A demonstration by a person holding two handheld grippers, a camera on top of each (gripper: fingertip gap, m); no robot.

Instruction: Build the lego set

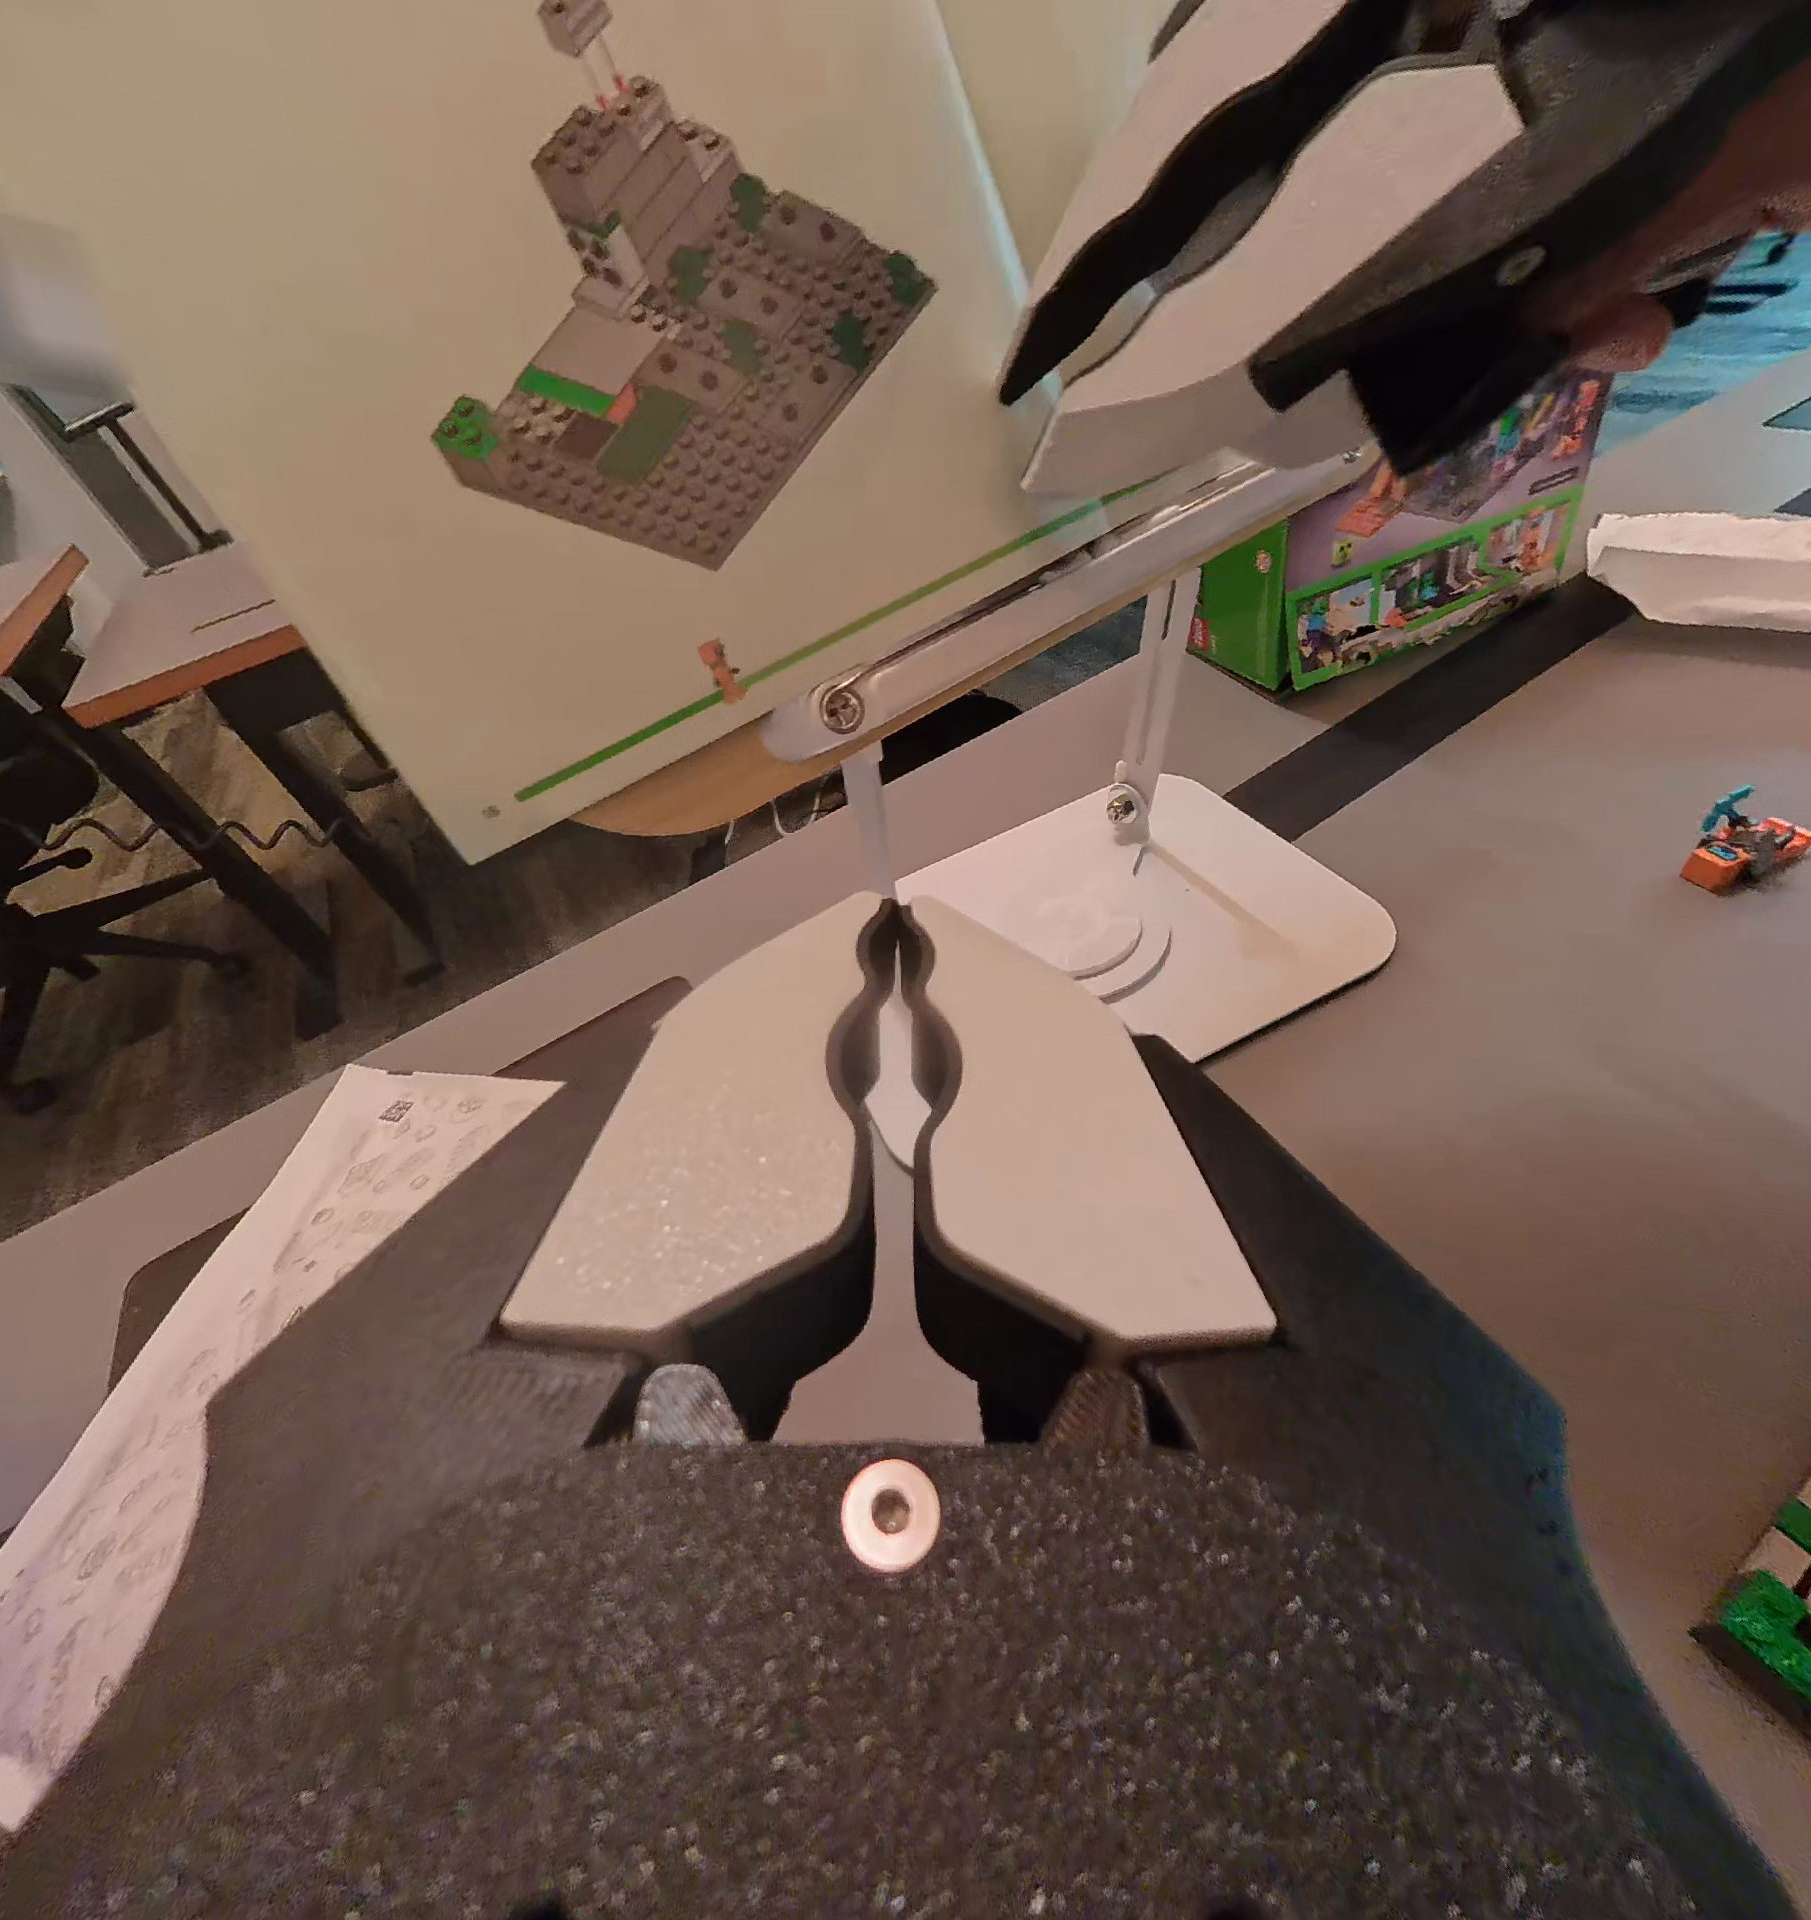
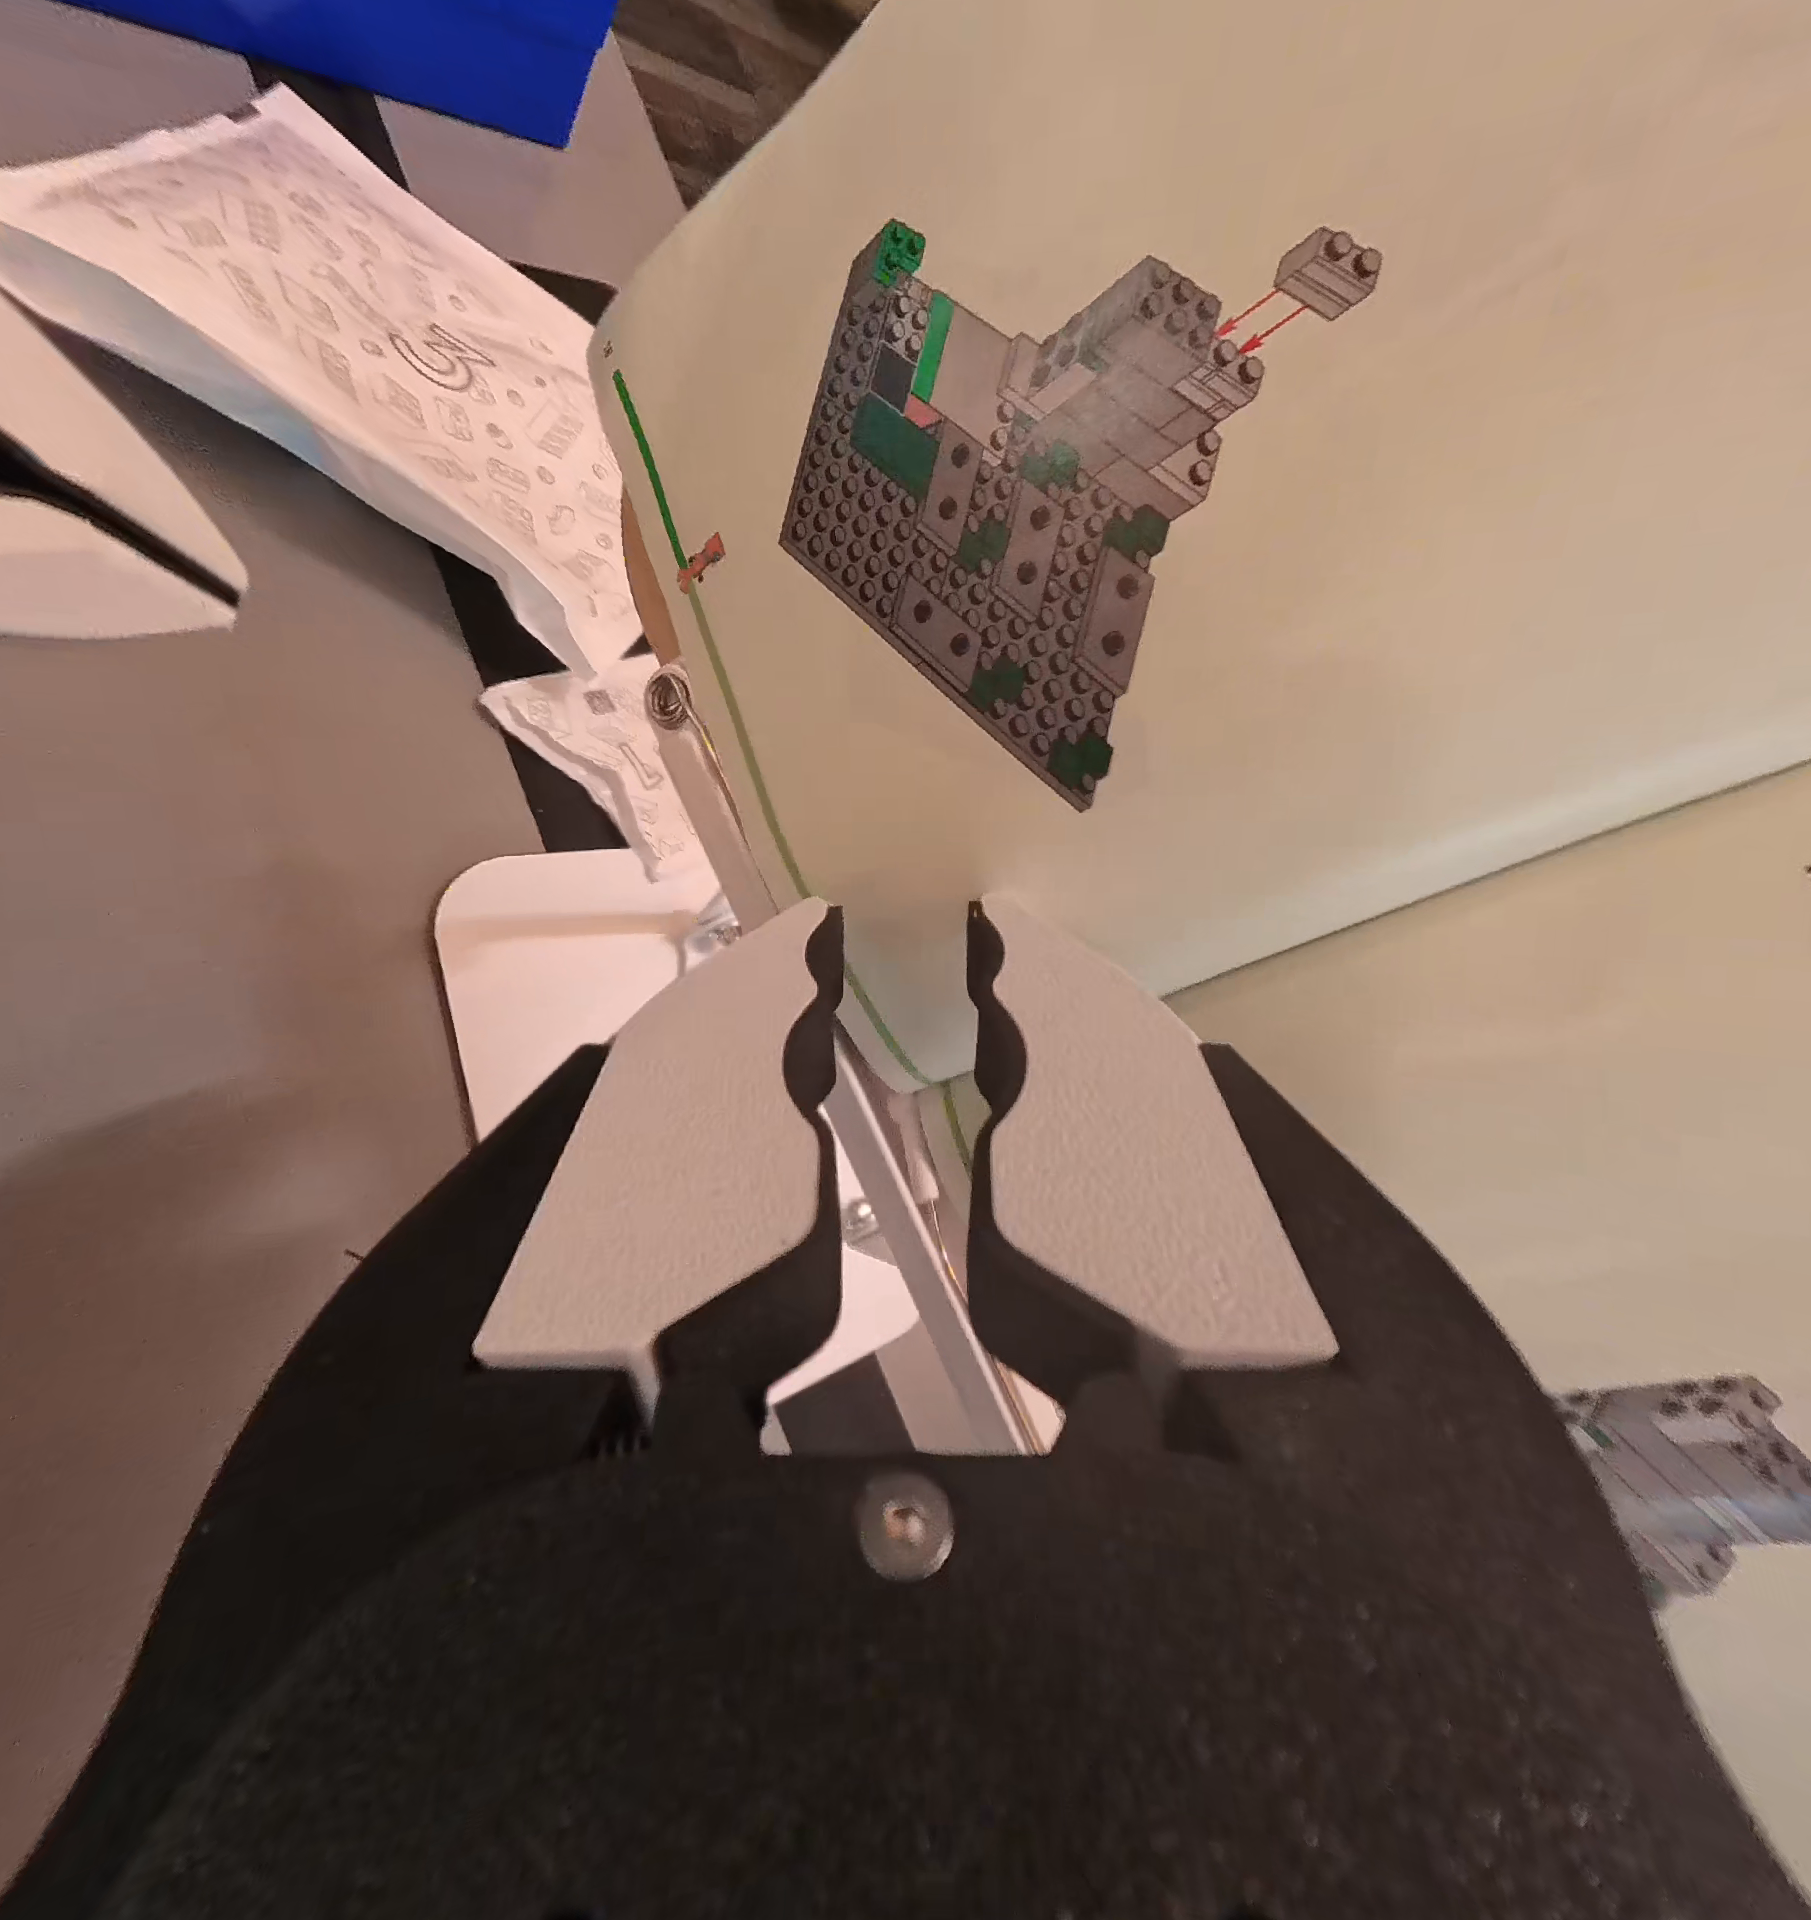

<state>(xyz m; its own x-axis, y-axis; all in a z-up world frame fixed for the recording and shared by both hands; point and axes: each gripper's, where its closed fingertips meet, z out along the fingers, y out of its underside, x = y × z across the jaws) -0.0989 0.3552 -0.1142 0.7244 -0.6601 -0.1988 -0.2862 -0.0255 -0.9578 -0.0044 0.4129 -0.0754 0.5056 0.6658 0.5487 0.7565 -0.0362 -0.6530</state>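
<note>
1. Table (image 1: 1503, 1091) was grey and carried a white book stand (image 1: 1192, 935) holding the open instruction booklet (image 1: 309, 312). The page showed a small grey brick going on top of the grey tower.
2. Step in hand looked like turning a booklet page, or just reading it. To do it well: nip only the loose bottom corner of one sheet, lift lightly and sweep across, and don't drag the stand or crease the paper.
3. Partly built lego model (image 2: 1701, 1475) sat on the table, at the lower right edge of both views, well apart from both grippers. A small orange and teal lego piece (image 1: 1748, 852) lay alone farther off.
4. Right gripper (image 2: 901, 914) was raised and tilted toward the page's lower edge, fingers spread, holding nothing, with the corner between the tips.
5. Left gripper (image 1: 896, 914) was held low, aimed at the stand's post, fingers pressed together, nothing seen between them.
</note>
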